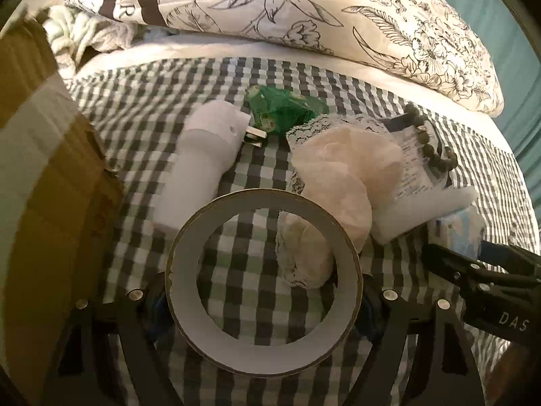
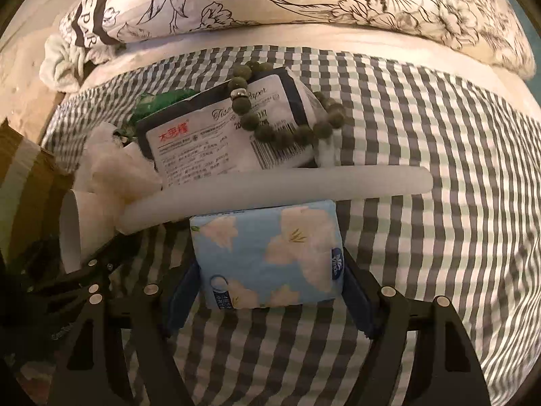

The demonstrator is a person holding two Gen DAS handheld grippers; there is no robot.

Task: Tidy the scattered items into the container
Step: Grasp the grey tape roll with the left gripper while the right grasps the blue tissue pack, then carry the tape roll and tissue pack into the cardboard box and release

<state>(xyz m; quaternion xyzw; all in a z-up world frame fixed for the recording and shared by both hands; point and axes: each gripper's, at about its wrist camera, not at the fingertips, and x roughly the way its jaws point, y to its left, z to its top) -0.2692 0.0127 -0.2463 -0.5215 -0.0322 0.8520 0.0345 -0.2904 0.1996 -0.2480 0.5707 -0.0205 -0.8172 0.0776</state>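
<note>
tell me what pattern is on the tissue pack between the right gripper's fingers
Pale blue with cream flowers, on the tissue pack; clearest in the right wrist view.

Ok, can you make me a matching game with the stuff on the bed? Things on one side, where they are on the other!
Things:
1. tape roll
2. blue flowery tissue pack
3. bead bracelet
4. green wrapper

Places:
A. lying on the white tissue packet
B. between the left gripper fingers
C. at the back, beside the white bottle
D. between the right gripper fingers

Pairs: 1-B, 2-D, 3-A, 4-C
</note>
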